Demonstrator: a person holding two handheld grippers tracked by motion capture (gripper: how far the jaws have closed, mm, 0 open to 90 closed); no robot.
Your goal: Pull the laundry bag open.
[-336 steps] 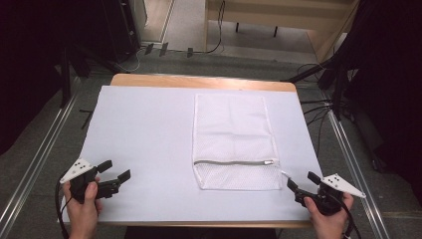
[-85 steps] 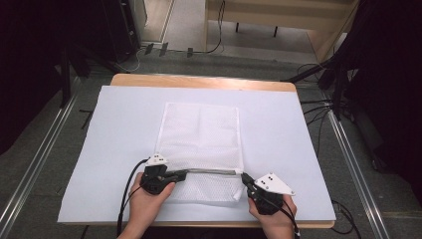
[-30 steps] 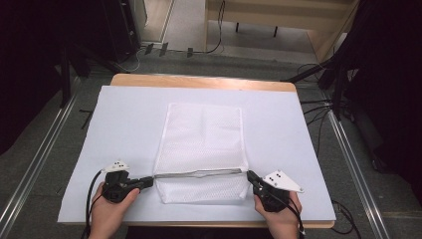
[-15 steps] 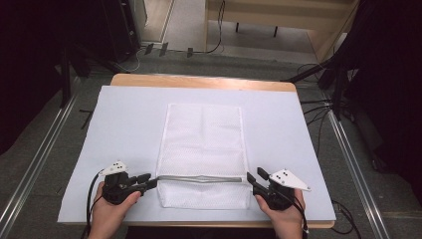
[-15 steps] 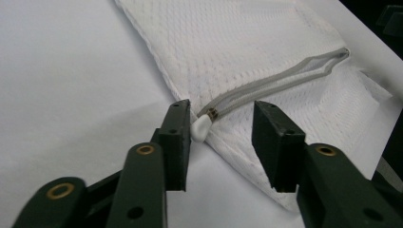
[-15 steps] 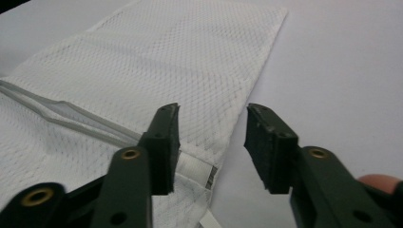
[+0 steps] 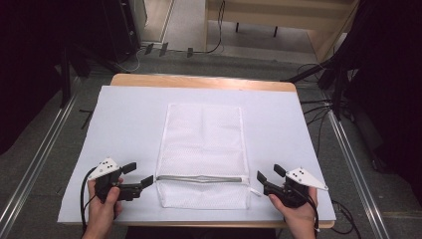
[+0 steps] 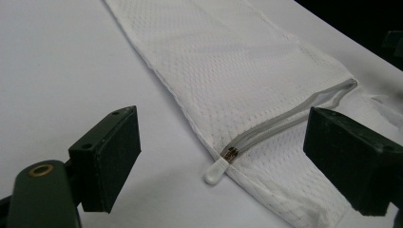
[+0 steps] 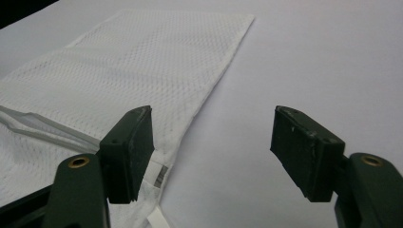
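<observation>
High view: left tongs [image 7: 140, 175] spread wide, held in the left hand [image 7: 102, 209] at the near left of the worktop [image 7: 199, 82], tips just beside the left end of the zipper [image 7: 201, 178] of the mesh bag [image 7: 204, 134], apart from it. Right tongs [image 7: 268, 175] also spread wide, held in the right hand [image 7: 293, 211] at the near right, tips just beside the bag's right edge, gripping nothing. Grey three-cornered plate on top of each, black cable trailing from the left one toward the near edge.

Left gripper view: two black pads [image 8: 111, 156] far apart, empty between them; white zipper pull [image 8: 216, 169] lying on the white sheet [image 8: 57, 71] at the bag's edge, between the pads but farther off. Zipper partly open, grey tape bowed in a long narrow slit across the bag [image 8: 237, 71].

Right gripper view: pads [image 9: 306, 149] wide apart, nothing held; bag's edge [image 9: 157, 61] passing by the left pad, a small white tag [image 9: 157, 219] sticking out from the bag's side, near that pad.

Beyond the tongs: mesh bag flat in the middle of the worktop, long side running away from the person, zipper near the close end. White sheet [image 7: 129, 114] covering almost the whole worktop, wooden rim showing at the far edge. Grey floor [image 7: 184, 55] around, metal rails [image 7: 30, 174] at both sides, cables [image 7: 318, 107] at the right.
</observation>
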